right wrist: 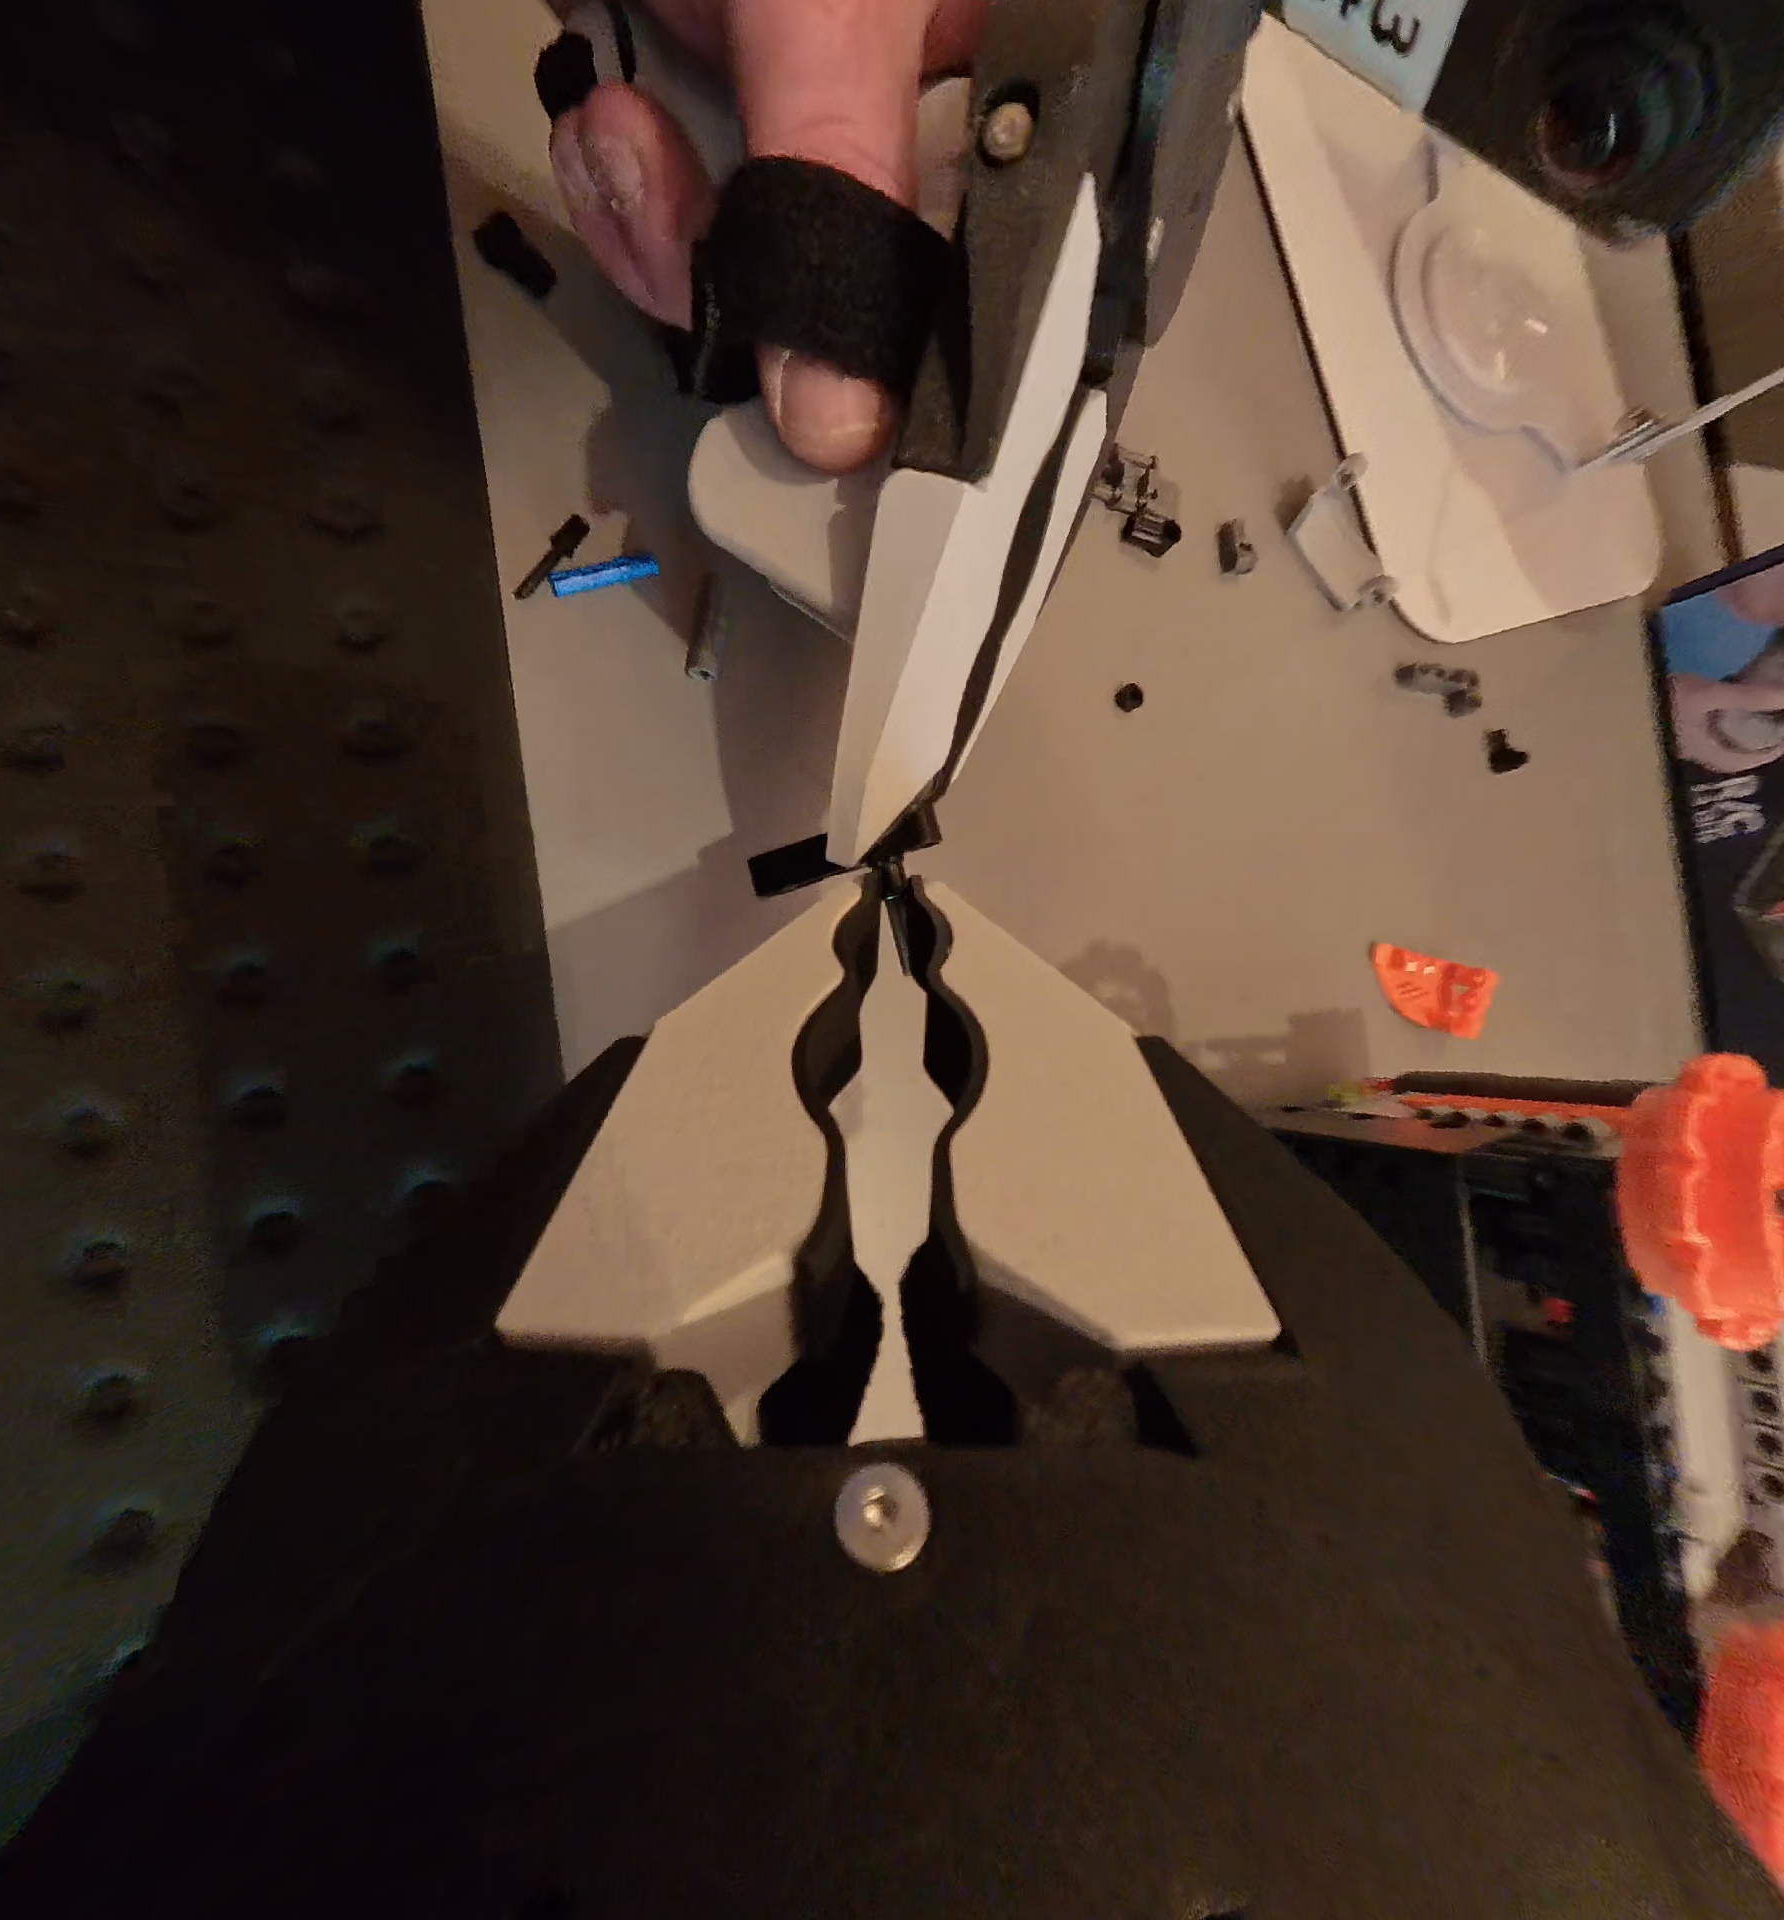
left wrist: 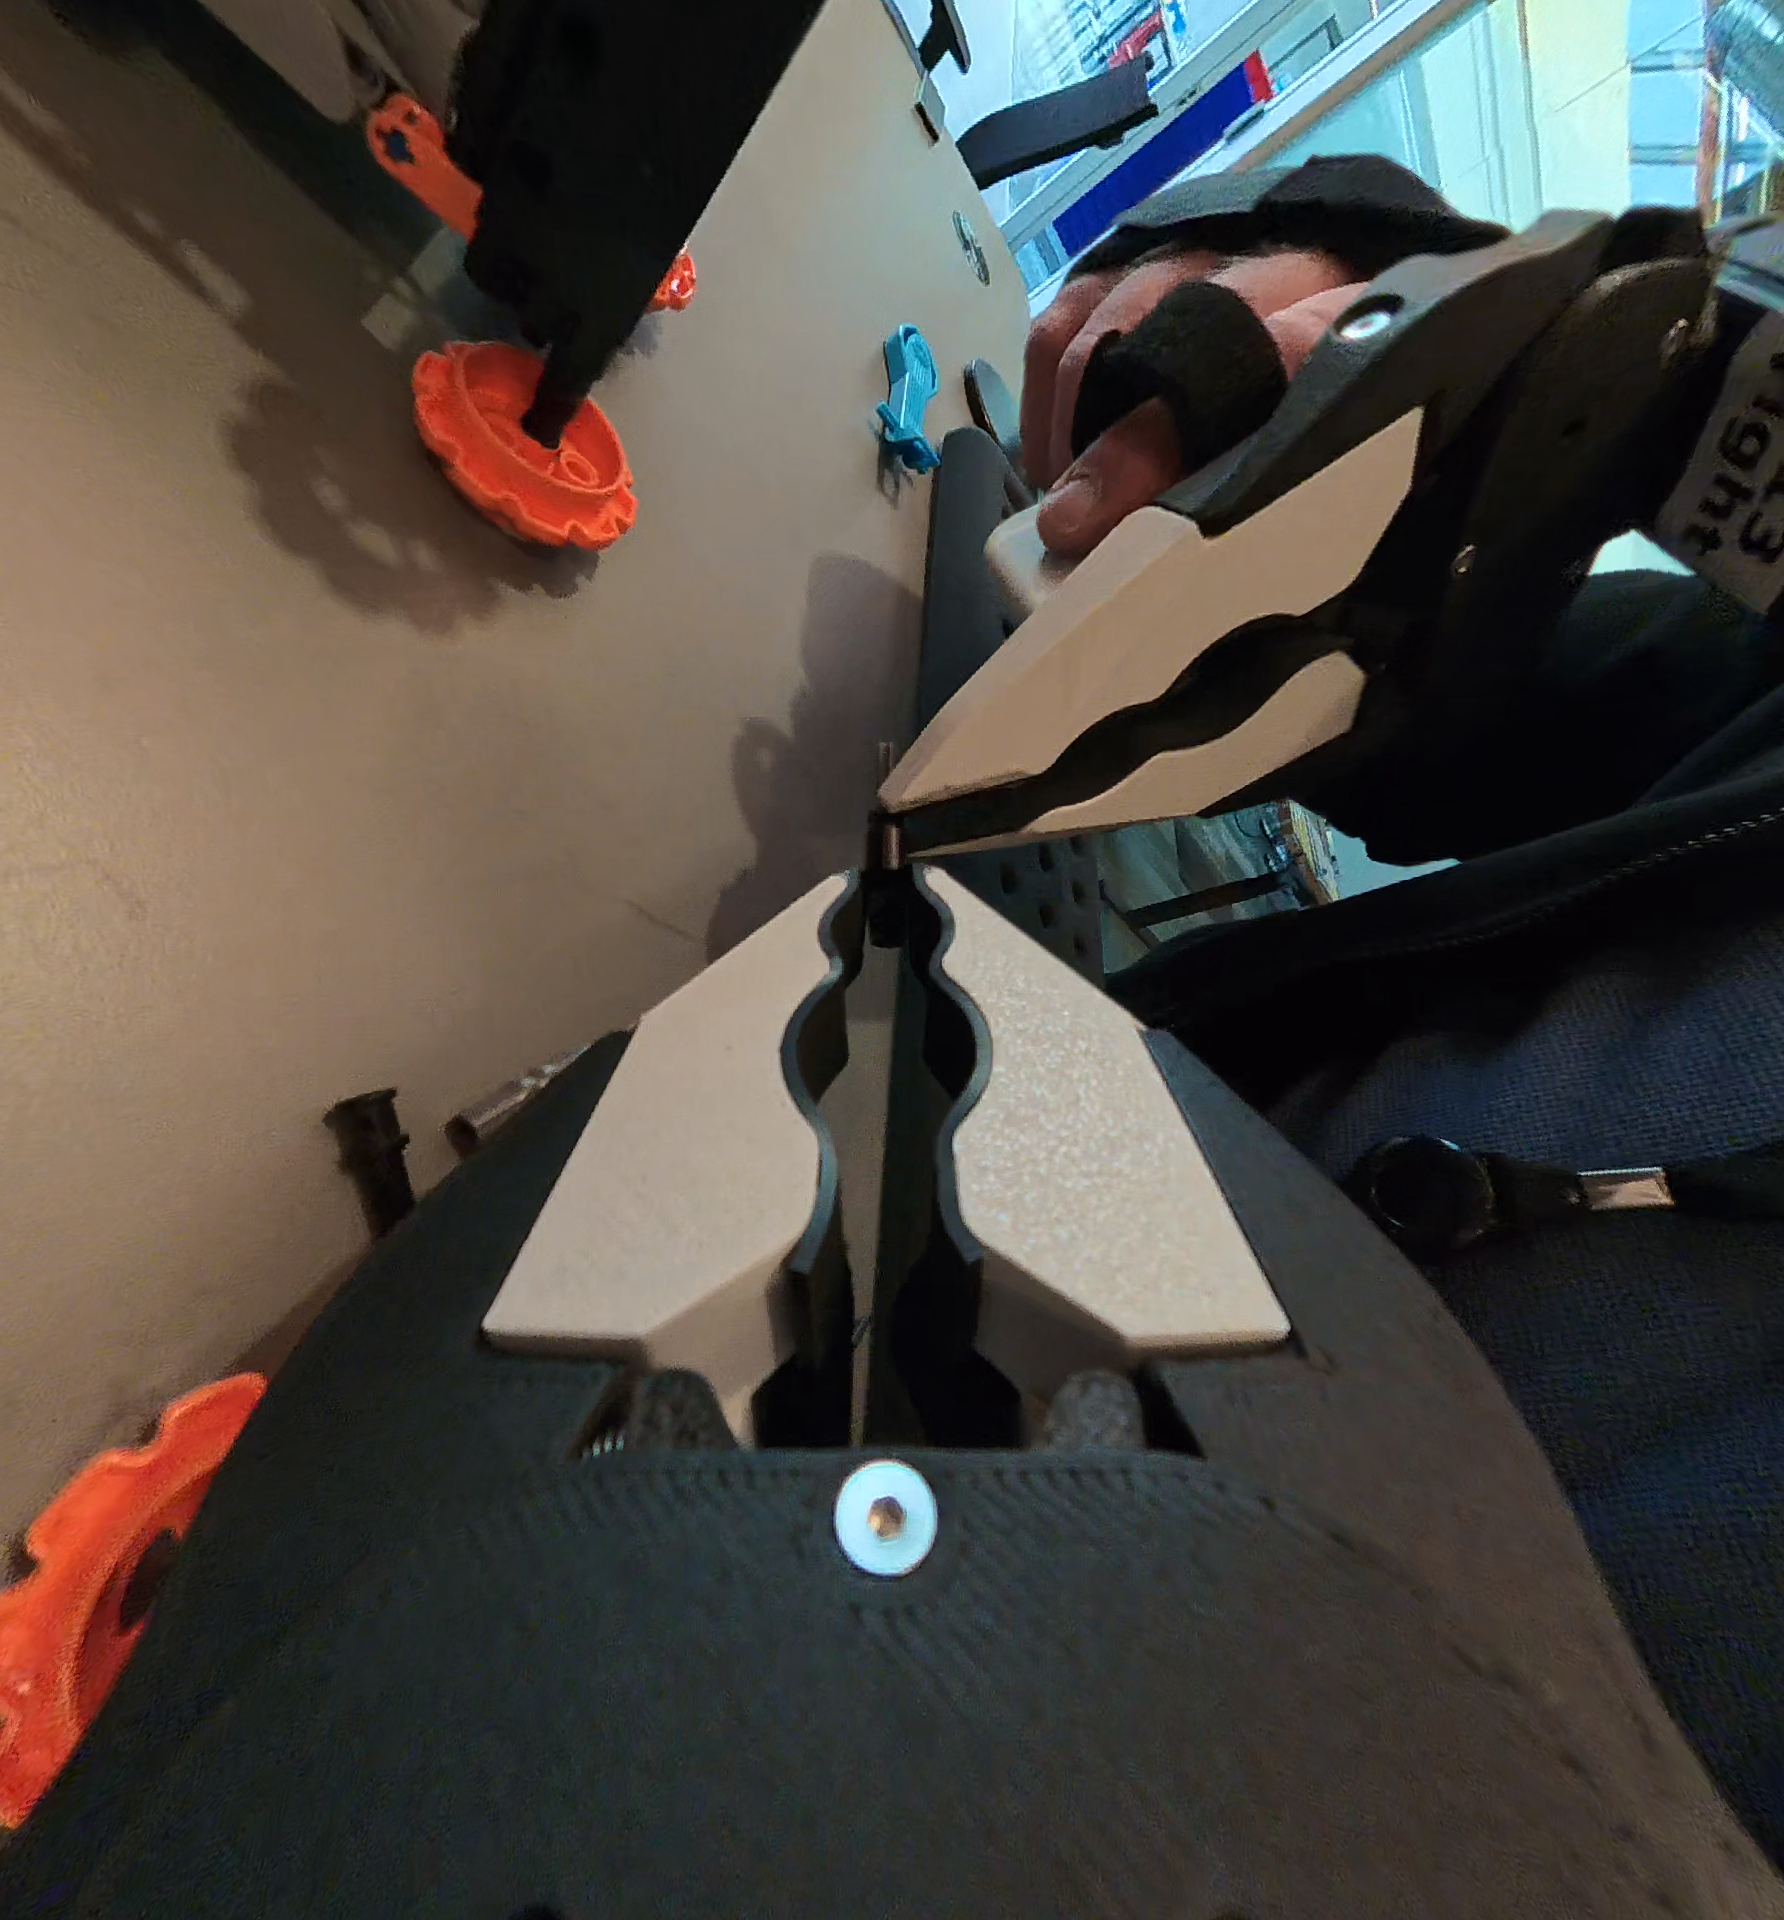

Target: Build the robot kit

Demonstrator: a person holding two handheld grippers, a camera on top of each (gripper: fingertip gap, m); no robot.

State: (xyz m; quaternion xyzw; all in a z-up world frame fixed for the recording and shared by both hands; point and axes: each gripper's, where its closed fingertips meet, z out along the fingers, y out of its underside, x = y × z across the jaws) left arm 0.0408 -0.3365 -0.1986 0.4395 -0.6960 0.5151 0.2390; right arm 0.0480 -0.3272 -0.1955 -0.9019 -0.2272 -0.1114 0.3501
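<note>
A beige table (right wrist: 1231, 862) is spreading under everything, with a dark studded panel (right wrist: 192, 831) lying along one side in the right wrist view. A white tray (right wrist: 1439, 416) is sitting at the far edge, and a black frame with orange wheels (right wrist: 1735, 1195) is standing near the right gripper's side. In the left wrist view another orange wheel (left wrist: 524, 442) is resting flat on the table, a black post planted in its hub, and a small blue piece (left wrist: 907, 395) is lying near the table's edge.

The left gripper (left wrist: 883, 914) is clenching a small black pin (left wrist: 886, 920) at its very tips. The right gripper (left wrist: 893, 831), held by a hand (left wrist: 1158, 405) in a black finger strap, is meeting it tip to tip, its jaws nearly closed on a tiny black connector (left wrist: 888, 836). The two black parts are touching, held in the air above the table, thin, dark and matte; their finer shape is too small to tell.

Loose small black and grey parts (right wrist: 1137, 520) are lying scattered over the table beyond.
</note>
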